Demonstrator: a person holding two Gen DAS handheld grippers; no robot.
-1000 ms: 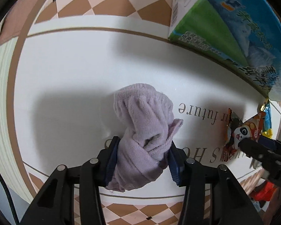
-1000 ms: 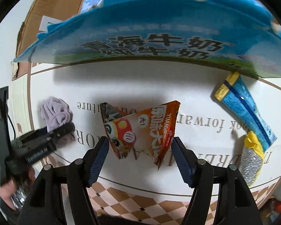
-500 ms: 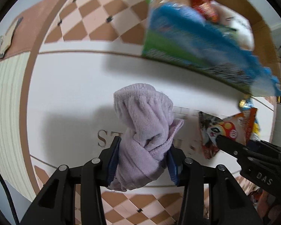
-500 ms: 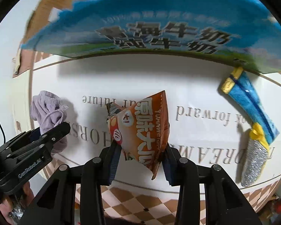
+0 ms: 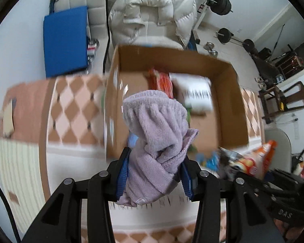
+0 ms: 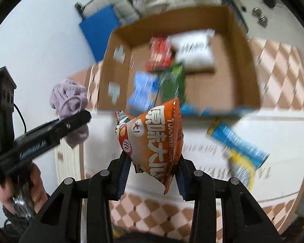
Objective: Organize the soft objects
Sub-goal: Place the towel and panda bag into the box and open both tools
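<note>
Lilac terry-cloth towel [image 5: 155, 141], bunched into a soft knot, is clamped between the blue-padded fingers of the left gripper [image 5: 154, 173] and lifted off the surface, its top reaching in front of an open brown cardboard box [image 5: 229, 93]. Inside the box lie a red snack packet [image 5: 161, 83] and a white pillow-like pack [image 5: 196, 95], both blurred. From the right wrist view, the right gripper [image 6: 152, 174] pinches an orange crinkly snack bag [image 6: 158, 139] with white printed characters, held upright in the air below the box's near edge. The same view shows the towel at left, raised beside the box's left wall. A long blue and yellow packet [image 6: 239, 141] lies on the white printed mat [image 6: 277, 125] to the right of the snack bag, well apart from it. Peach and brown diamond-patterned cloth [image 5: 75, 111] borders the mat. Behind the box sits a puffy cream quilted jacket [image 5: 152, 10] over a chair, and a blue pad [image 5: 64, 40] leans nearby.
</note>
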